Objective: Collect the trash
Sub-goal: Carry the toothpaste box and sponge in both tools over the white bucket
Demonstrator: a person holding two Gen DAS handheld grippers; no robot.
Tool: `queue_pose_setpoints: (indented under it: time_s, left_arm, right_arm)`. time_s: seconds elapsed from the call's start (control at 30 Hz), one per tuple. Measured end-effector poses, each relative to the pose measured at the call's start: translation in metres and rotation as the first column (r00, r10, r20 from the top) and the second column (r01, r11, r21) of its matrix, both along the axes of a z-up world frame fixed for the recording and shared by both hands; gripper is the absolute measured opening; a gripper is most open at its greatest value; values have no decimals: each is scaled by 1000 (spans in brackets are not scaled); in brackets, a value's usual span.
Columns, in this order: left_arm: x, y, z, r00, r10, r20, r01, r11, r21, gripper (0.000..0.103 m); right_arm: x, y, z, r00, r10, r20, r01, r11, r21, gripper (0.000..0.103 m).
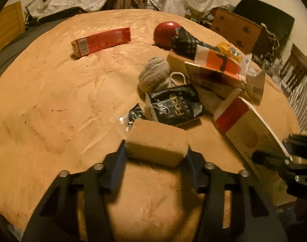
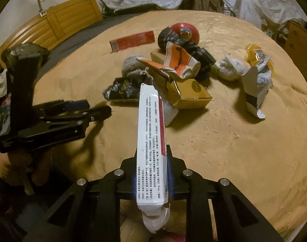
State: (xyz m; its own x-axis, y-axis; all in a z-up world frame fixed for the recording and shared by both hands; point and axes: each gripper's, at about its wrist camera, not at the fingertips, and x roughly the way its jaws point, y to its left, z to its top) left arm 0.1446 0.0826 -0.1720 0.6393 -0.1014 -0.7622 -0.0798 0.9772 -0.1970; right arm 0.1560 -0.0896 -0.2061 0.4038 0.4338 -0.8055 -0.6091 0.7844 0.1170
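Item one: the tan box (image 1: pixel 156 148), clamped between the pads of your left gripper (image 1: pixel 156 157), at the near edge of the pile on the tan sheet (image 1: pixel 52 111). Item two: the white carton (image 2: pixel 151 147), pinched edge-on in your right gripper (image 2: pixel 152 171), its far end tilted up over the heap and a crumpled flap hanging from its near end. Both claws are loaded, so by my reading the step in hand is the pick-up — complete on both sides. The next move calls for carrying both pieces to a bin or bag; none is identifiable in either view, so you will have to locate one first. Still uncollected: the black packet (image 1: pixel 175 106), gold box (image 2: pixel 193 94), orange-and-white wrapper (image 2: pixel 179 60), torn grey-white bag (image 2: pixel 254 92), yellow wrapper (image 2: pixel 256 54), and the red carton (image 1: pixel 102 41) lying well apart from the heap. The red ball (image 1: pixel 165 33), grey sock (image 1: pixel 154 76) and dark plaid cloth (image 1: pixel 184 40) may not be trash — judge before grabbing. Hard to make out: what lies under the heap, and the print on most packaging.
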Motion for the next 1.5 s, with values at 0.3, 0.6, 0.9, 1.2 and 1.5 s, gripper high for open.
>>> queue_pose_setpoints:
  time_s: [0.3,0.6,0.9,1.2,1.5]
  left_arm:
    - [-29,-22,52,991,-7,132,-2,998,66,48]
    - [-59,-69,135,946,-24,324,-17,992,123,48]
    - [-82,-81,159,907,56,416,-127,982,143,48]
    - [-88,-84,157,913,51,404,-119,982,145,48]
    - [-77,-103,161,917,-15,398,-51,987,154,48]
  right_arm:
    - [-47,-26,57,983,-92,159,71,988,136,21]
    - [-84,-79,125,869,-301,393,235,949,208,22]
    - [-95,-91,145,829,-317,460,219,942,254,22]
    - [-100,-97,152,827,-311,469,211,944,253,22]
    - [-111,-122,175,809,-347,475,249,933,258,22]
